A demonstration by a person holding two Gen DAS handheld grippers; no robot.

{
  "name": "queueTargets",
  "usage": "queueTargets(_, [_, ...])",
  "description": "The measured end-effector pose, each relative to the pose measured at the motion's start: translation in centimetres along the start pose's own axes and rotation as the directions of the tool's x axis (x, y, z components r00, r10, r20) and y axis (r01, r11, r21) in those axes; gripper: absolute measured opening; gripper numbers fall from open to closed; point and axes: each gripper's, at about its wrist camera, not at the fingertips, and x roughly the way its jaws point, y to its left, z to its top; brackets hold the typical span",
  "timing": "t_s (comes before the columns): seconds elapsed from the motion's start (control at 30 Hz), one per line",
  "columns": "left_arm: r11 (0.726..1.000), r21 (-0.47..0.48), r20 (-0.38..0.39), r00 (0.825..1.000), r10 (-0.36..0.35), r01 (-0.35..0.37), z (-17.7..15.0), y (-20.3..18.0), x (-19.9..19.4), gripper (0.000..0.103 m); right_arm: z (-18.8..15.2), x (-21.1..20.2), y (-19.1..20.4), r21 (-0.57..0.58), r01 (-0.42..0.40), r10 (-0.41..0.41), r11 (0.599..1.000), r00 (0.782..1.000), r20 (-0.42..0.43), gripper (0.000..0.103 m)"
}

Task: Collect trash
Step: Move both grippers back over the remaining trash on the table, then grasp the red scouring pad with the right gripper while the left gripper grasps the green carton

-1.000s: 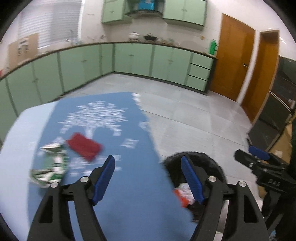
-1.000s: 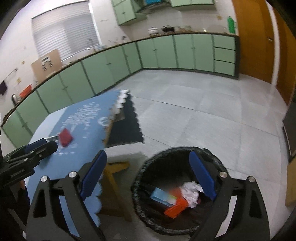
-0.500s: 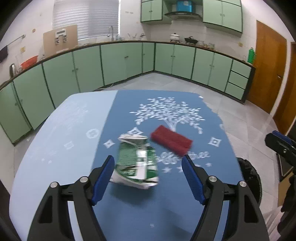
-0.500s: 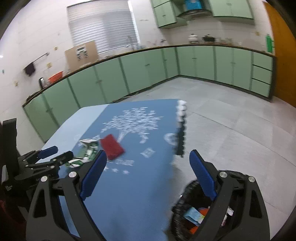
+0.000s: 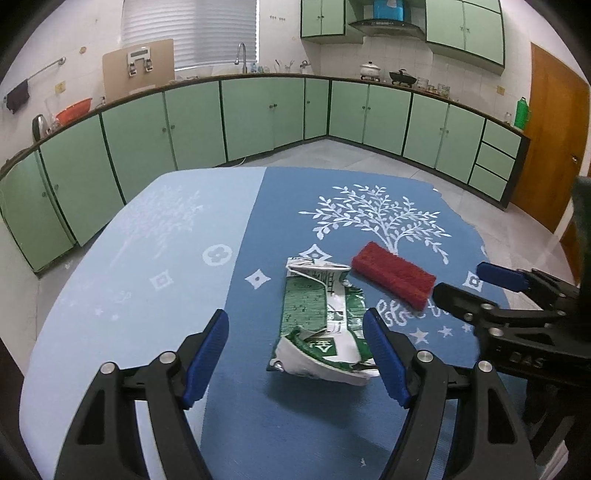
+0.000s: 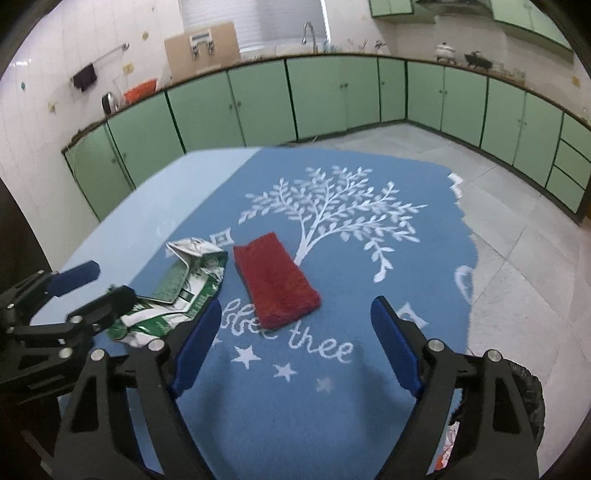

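The left claw (image 5: 295, 354) gapes wide and empty, its right pad just beside the crumpled green carton (image 5: 321, 321) at lower centre. The right claw (image 6: 295, 347) is narrowing, nothing between its pads, pointing down at the red sponge (image 6: 275, 278) mid-frame. Both lie on the blue tablecloth (image 5: 236, 424). The bin (image 6: 528, 391) peeks in at lower right.

Home kitchen: long run of green base cabinets (image 5: 258, 114) under a dark counter wrapping the corner, matching wall cabinets (image 5: 463, 22) up top, range hood (image 5: 386, 24) over a stove with a white pot (image 5: 370, 68) and a black wok (image 5: 402, 76). Sink faucet (image 5: 242, 55) below a window with blinds (image 5: 192, 33), white tiled walls, grey tiled floor, wooden door (image 5: 550, 147) at right
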Motion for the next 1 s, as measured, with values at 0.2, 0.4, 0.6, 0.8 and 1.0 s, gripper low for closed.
queueTargets(0.2, [1.000, -0.022, -0.009, 1.000, 0.004, -0.004, 0.1, 0.9, 0.7, 0.074, -0.1, 1.8, 0.3, -0.008, 0.004, -0.004, 1.000, 0.999, -0.042, 0.075])
queueTargets(0.4, [1.000, -0.023, -0.018, 1.000, 0.000, 0.000, 0.2, 1.1, 1.4, 0.074, 0.1, 3.1, 0.3, -0.008, 0.006, -0.006, 1.000, 0.997, -0.077, 0.069])
queueTargets(0.6, [1.000, -0.029, -0.029, 1.000, -0.011, 0.010, 0.2, 1.2, 1.8, 0.074, 0.2, 4.1, 1.1, -0.042, 0.021, -0.026, 0.999, 0.993, -0.115, 0.061])
queueTargets(0.8, [0.999, -0.035, -0.042, 0.999, -0.029, 0.028, 0.0, 1.2, 1.8, 0.077, 0.2, 3.8, 1.0, -0.036, 0.006, -0.010, 0.999, 0.994, -0.107, 0.046])
queueTargets(1.0, [0.998, -0.024, -0.063, 0.996, -0.058, 0.057, -0.3, 0.4, 2.2, 0.080, 0.1, 2.1, 0.3, 0.018, 0.001, 0.001, 1.000, 0.997, -0.072, 0.046])
